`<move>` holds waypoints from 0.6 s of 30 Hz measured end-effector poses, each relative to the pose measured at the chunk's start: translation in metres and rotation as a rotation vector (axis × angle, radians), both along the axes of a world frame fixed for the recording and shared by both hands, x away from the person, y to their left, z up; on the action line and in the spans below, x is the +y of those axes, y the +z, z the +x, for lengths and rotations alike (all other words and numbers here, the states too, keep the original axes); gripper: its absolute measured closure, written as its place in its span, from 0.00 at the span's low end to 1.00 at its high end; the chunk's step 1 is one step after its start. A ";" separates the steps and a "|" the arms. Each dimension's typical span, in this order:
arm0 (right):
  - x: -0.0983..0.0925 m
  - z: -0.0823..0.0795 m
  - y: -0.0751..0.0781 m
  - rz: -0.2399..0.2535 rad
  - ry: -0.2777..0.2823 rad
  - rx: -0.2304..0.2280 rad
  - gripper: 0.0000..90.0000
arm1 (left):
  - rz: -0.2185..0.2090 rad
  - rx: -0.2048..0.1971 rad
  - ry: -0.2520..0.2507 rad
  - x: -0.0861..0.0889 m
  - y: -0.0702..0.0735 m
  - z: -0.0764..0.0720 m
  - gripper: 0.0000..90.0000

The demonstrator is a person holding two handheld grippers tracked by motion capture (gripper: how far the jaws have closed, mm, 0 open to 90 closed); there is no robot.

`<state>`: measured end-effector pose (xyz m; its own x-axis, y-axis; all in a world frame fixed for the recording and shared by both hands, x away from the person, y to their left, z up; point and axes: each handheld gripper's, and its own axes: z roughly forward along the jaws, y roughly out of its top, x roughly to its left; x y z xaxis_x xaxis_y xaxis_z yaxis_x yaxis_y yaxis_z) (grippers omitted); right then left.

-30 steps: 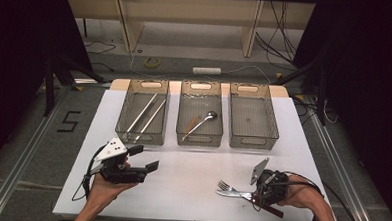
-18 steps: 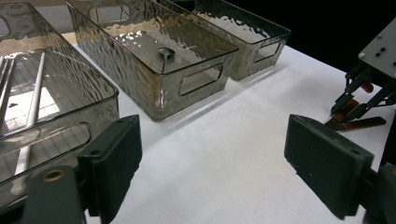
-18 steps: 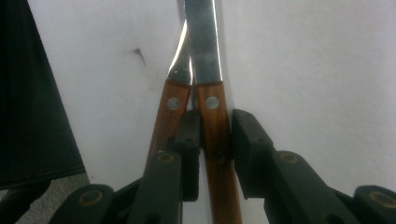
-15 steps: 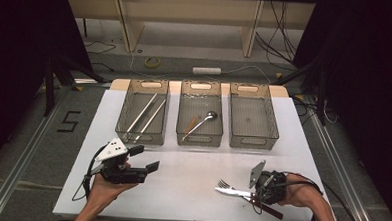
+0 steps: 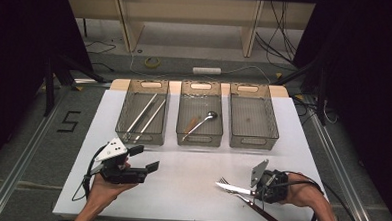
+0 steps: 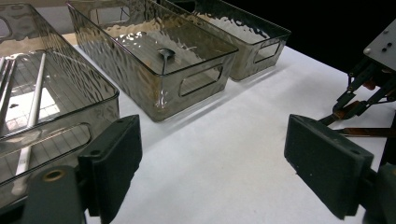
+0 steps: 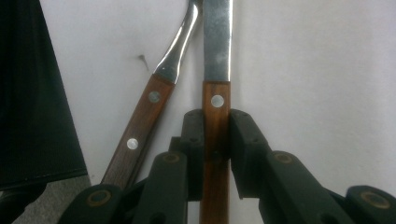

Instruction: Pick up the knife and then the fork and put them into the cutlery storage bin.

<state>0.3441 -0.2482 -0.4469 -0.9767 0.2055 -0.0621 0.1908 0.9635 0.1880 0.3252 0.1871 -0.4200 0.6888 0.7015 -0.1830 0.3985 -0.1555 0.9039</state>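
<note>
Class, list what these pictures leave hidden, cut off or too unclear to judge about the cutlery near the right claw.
- Knife: the tip is cut off by the top edge of the right gripper view.
- Fork: its tines are cut off there too.
- Knife handle: partly covered by the right claw, whose jaws have just been closing on it.
- Small brown item beside the spoon: too small in the high view to identify.

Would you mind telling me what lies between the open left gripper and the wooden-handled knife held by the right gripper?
Bare white table lies between the left gripper and the wooden-handled knife, as the high view shows.
</note>
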 end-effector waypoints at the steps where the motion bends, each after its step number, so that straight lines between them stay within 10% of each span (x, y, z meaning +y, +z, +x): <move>1: 0.000 0.000 0.001 0.006 0.001 0.002 0.86 | -0.004 0.000 0.002 0.000 0.000 0.000 0.21; 18: -0.008 0.007 0.024 0.195 -0.118 -0.031 0.86 | -0.042 -0.037 0.018 0.007 0.004 -0.003 0.21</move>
